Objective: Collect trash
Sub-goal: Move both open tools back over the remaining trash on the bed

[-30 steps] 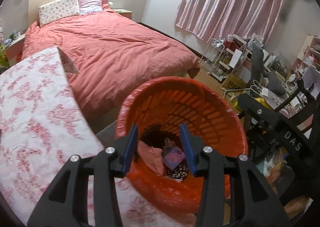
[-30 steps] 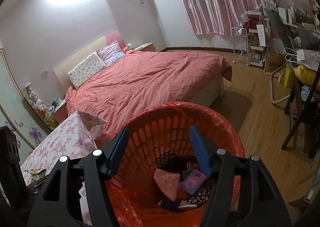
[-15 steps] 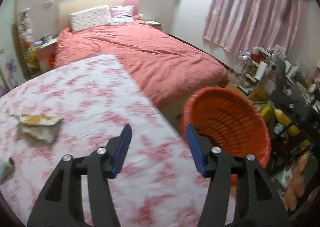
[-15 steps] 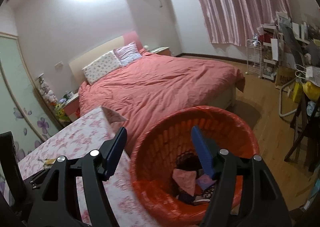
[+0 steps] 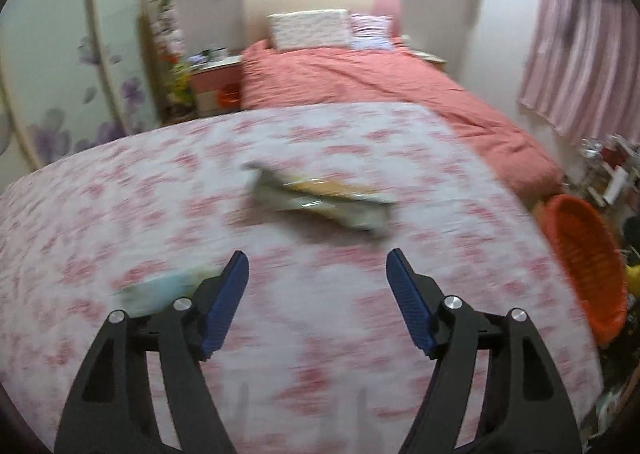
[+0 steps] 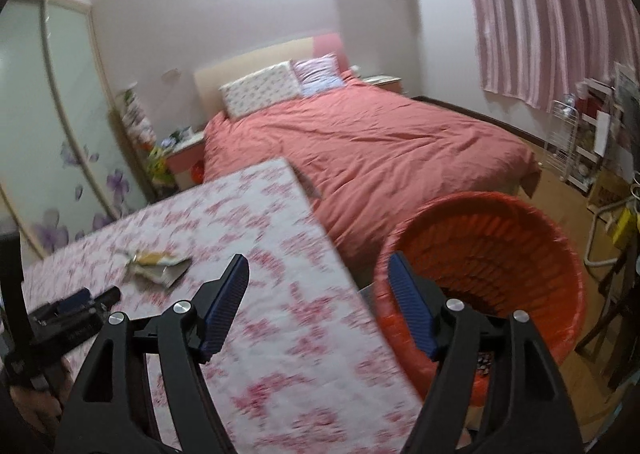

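Note:
A crumpled yellow and silver snack wrapper [image 5: 320, 201] lies on the pink floral tablecloth [image 5: 120, 213], ahead of my left gripper [image 5: 318, 268]. Its jaws are opening and nothing is between them. A pale green scrap [image 5: 160, 290] sits just left of the left finger. The orange basket [image 5: 588, 266] stands off the table's right edge. In the right wrist view my right gripper [image 6: 318, 274] hovers over the table edge beside the orange basket [image 6: 500, 254], its jaws opening and empty. The wrapper [image 6: 156, 264] and the left gripper [image 6: 86, 300] show at the left.
A bed with a salmon duvet [image 6: 380, 145] stands beyond the table. A nightstand [image 5: 216, 81] and sliding wardrobe doors [image 6: 48, 133] are at the left. Pink curtains [image 6: 560, 13], a wire rack [image 6: 576, 141] and cluttered furniture line the right side on wooden floor.
Both grippers have swung left from over the basket to over the table. The left now faces the wrapper. Both sets of jaws stand wider than before.

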`<state>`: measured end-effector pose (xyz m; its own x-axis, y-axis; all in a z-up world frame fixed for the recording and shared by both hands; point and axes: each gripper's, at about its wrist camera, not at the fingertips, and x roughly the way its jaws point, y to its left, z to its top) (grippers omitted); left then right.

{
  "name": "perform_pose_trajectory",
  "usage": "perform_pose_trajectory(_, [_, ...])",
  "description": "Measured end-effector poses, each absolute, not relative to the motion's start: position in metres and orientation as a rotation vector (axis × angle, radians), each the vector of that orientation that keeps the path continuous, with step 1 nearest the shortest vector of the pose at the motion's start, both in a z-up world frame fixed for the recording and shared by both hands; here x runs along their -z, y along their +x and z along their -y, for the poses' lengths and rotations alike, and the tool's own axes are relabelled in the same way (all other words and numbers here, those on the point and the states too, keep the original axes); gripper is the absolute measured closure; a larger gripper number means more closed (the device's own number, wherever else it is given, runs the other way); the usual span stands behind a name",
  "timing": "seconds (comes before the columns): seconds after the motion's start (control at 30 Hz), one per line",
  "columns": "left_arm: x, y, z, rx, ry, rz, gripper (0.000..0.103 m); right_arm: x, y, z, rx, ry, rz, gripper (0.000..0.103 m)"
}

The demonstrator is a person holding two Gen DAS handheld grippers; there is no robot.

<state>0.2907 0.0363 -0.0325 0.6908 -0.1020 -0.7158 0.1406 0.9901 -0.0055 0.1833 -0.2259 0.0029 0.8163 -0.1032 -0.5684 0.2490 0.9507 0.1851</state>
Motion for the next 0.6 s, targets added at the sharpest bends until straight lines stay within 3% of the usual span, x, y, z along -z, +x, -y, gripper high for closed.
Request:
perform_pose_trajectory(0.27, [0.052, 0.318, -0.117, -0.042, -0.053, -0.872, 0.030, 0.014, 0.197, 0.178, 0.115, 0.199, -0.677, 0.031])
perform_pose_trajectory(0.6, [0.071, 0.359, -0.096, -0.065, 0.031, -0.954, 0.025, 0.025, 0.200, 0.160, 0.097, 0.158, -0.728, 0.031])
